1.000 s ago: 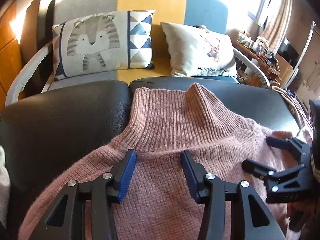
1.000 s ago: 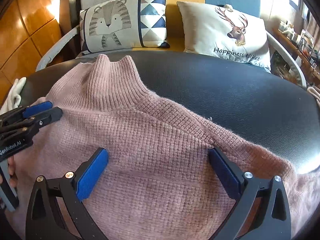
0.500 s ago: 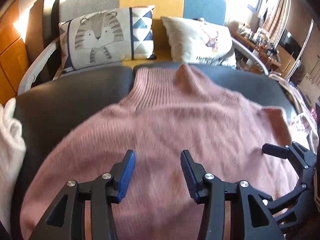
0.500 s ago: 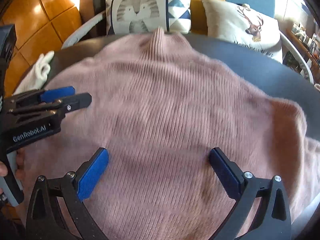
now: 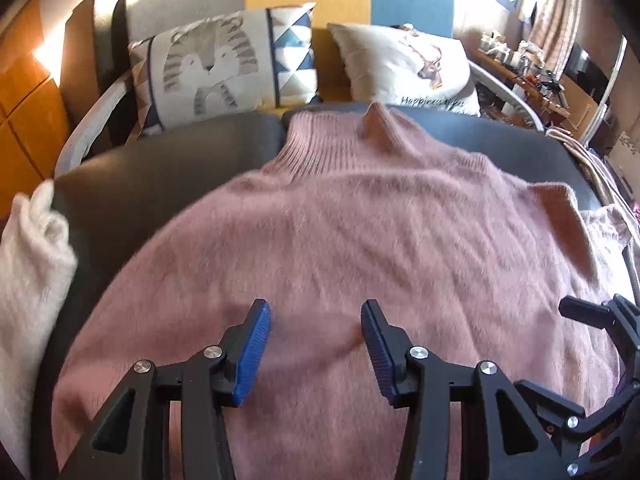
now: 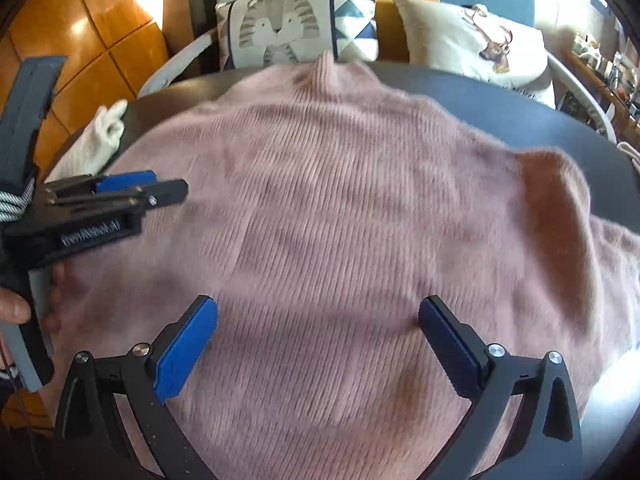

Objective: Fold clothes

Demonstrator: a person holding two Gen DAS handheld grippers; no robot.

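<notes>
fuzzy pink ribbed-knit sweater (image 5: 360,240) spread flat on smooth black cushion (image 5: 160,172)

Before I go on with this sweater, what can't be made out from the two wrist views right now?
- Sweater hem: cut off by the bottom edge and hidden behind the left gripper and right gripper, both views.
- Sleeves: right one runs off the right edge; the left one shows in neither view.
- Knit texture: blurred in both views.
- White garment: cut off at the left edge, left view.
- Whether either gripper touches the sweater: unclear.
</notes>
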